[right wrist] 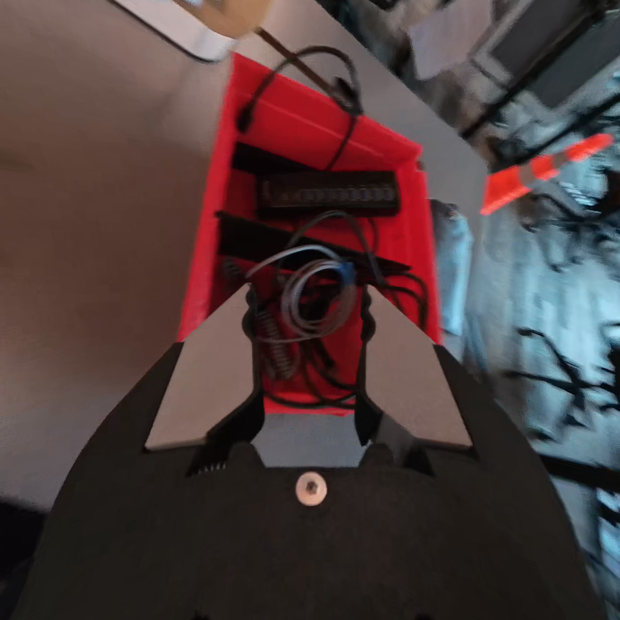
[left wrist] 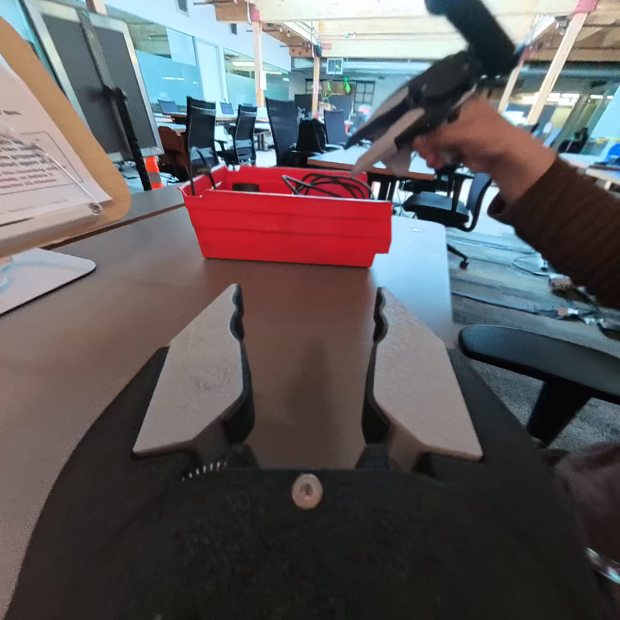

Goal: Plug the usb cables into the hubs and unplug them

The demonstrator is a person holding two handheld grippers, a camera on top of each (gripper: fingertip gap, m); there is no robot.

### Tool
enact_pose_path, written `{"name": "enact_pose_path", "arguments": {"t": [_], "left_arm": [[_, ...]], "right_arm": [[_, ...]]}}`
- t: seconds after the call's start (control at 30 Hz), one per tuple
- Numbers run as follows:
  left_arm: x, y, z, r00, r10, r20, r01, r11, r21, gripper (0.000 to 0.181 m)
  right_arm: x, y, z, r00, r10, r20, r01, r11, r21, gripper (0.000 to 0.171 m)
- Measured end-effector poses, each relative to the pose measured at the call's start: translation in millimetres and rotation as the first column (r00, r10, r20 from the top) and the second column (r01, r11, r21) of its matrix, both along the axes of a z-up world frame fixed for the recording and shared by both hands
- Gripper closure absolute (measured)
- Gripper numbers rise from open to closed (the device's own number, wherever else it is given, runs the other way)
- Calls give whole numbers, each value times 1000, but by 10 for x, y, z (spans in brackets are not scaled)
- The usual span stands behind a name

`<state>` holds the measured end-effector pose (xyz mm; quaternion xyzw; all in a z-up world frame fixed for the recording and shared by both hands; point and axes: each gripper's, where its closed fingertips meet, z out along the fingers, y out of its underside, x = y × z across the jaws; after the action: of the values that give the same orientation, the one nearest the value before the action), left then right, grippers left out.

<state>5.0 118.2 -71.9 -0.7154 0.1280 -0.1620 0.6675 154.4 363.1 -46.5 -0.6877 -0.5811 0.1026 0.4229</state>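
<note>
The right gripper (right wrist: 307, 312) has its fingers spread wide and empty, pointing steeply down into the red bin (right wrist: 426, 235) from above its near end. Directly past the fingertips, and seemingly a little below them, lies a loose grey braided cable (right wrist: 302, 302) coiled in rings, with a blue connector (right wrist: 347, 270) at its far edge; a black coiled cord (right wrist: 275, 342) sits against the left finger's side of the gap, and thin black cables (right wrist: 412, 302) tangle around both. Farther along the bin, beyond the cables, a long black usb hub (right wrist: 327, 196) lies crosswise, its row of ports facing up and its long axis running across the fingers' line; other flat black pieces lie beside it, too blurred to identify. From the left wrist view, the left gripper (left wrist: 308, 315) also has its fingers wide apart with nothing between them, held low over the brown worktop (left wrist: 117, 302) and well short of the bin (left wrist: 288, 231), which stands straight ahead of it. The right gripper (left wrist: 365, 157), held in a hand (left wrist: 483, 144), is over the bin's right end, so it looks much the nearer to the cables and the likelier one to make the first pick. A stand with a paper sheet (left wrist: 30, 161) sits at the left.
</note>
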Motion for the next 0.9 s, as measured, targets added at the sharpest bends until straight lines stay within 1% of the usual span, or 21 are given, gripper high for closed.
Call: {"name": "enact_pose_path", "arguments": {"t": [0.03,0.07,0.1,0.13,0.2,0.27,0.33,0.37,0.4,0.43,0.47,0.5,0.53,0.57,0.6,0.63,0.67,0.7,0.77,0.83,0.9], "left_arm": [[-10,-187,102,1000,15,-1,-15,999,29,108],[-76,-387,217,998,58,-19,-57,997,57,115],[-210,-590,319,990,135,-50,-131,989,70,124],[-372,-799,412,974,216,-75,-210,975,71,125],[-739,-1215,521,924,372,-89,-370,928,38,124],[-1123,-1597,458,848,513,-131,-520,854,-28,114],[-1531,-1935,305,728,661,-180,-679,732,-60,107],[-1702,-2057,204,673,714,-194,-736,673,-77,104],[-1814,-2122,87,644,738,-202,-764,637,-107,101],[-1887,-2132,-25,633,745,-208,-773,620,-135,98],[-1963,-2114,-124,618,755,-221,-786,600,-150,102],[-2053,-2091,-217,592,768,-244,-806,571,-156,108],[-2160,-2081,-302,551,784,-286,-834,531,-151,117],[-2218,-2070,-372,528,777,-343,-846,516,-133,126],[-2216,-2048,-397,527,757,-386,-840,532,-103,135],[-2240,-2079,-363,494,762,-419,-852,520,-59,144],[-2365,-2208,-329,398,797,-454,-900,435,-25,153],[-2402,-2278,-333,395,783,-480,-900,436,-30,162],[-2398,-2379,-213,449,800,-397,-879,476,-35,180],[-2403,-2479,-31,428,830,-357,-888,459,3,180],[-2405,-2526,129,396,838,-376,-898,438,30,180]], "right_arm": [[31,-131,-61,997,60,-37,-63,995,-73,103],[59,-248,-135,991,114,-67,-123,982,-143,92],[88,-337,-216,985,151,-89,-166,965,-204,84],[115,-386,-300,981,165,-102,-186,951,-248,80],[130,-419,-470,981,168,-98,-189,943,-272,72],[57,-459,-607,980,170,-108,-192,951,-244,74],[-69,-549,-745,977,179,-118,-202,950,-238,78],[-135,-578,-816,978,175,-115,-198,951,-236,80],[-198,-579,-882,981,164,-106,-184,956,-227,81],[-255,-543,-922,985,141,-97,-158,968,-197,83],[-300,-492,-939,989,116,-86,-128,980,-151,86],[-336,-470,-960,992,107,-67,-114,987,-116,109],[-350,-432,-972,996,80,-45,-84,993,-81,145],[-343,-390,-970,999,41,-24,-42,998,-45,165],[-339,-405,-974,1000,24,-6,-25,999,-38,166],[-337,-453,-977,1000,13,0,-13,999,-51,166],[-348,-534,-977,1000,14,-9,-15,997,-75,166],[-365,-630,-973,1000,15,-24,-17,996,-93,167],[-404,-816,-972,1000,12,-22,-13,998,-64,167],[-511,-1061,-975,1000,30,-9,-30,997,-66,164],[-667,-1343,-976,998,65,18,-63,994,-92,156]]}}
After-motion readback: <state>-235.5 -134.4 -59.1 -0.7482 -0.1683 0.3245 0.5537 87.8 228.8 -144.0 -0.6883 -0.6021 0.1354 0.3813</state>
